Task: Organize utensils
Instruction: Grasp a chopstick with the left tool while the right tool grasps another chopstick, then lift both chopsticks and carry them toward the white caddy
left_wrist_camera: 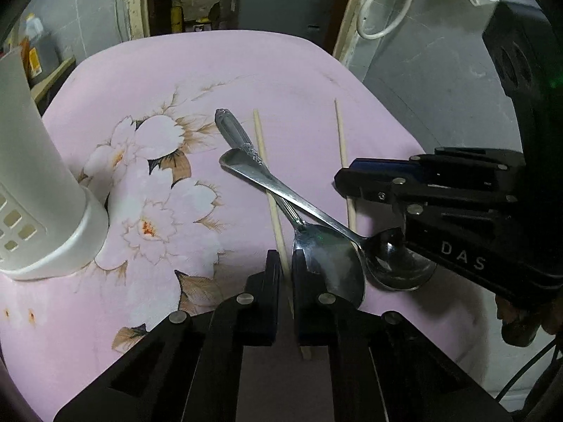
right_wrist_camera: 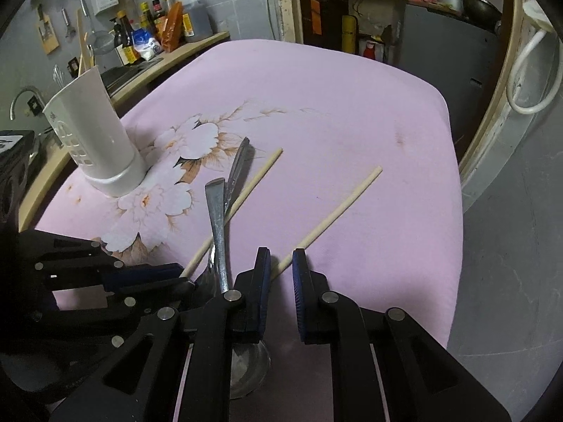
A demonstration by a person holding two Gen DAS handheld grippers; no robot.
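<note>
Behind the white holder, only the right view shows bottles; both tongs straddle chopsticks, parted.

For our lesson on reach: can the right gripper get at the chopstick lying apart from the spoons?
Probably yes. The right gripper already has its fingers either side of that chopstick; nothing lies on it, and the spoons sit aside.

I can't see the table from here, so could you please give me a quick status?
Left hand-held gripper nearly closed around one chopstick. Right hand-held gripper open around second chopstick. Two spoons crossed over first chopstick.
</note>
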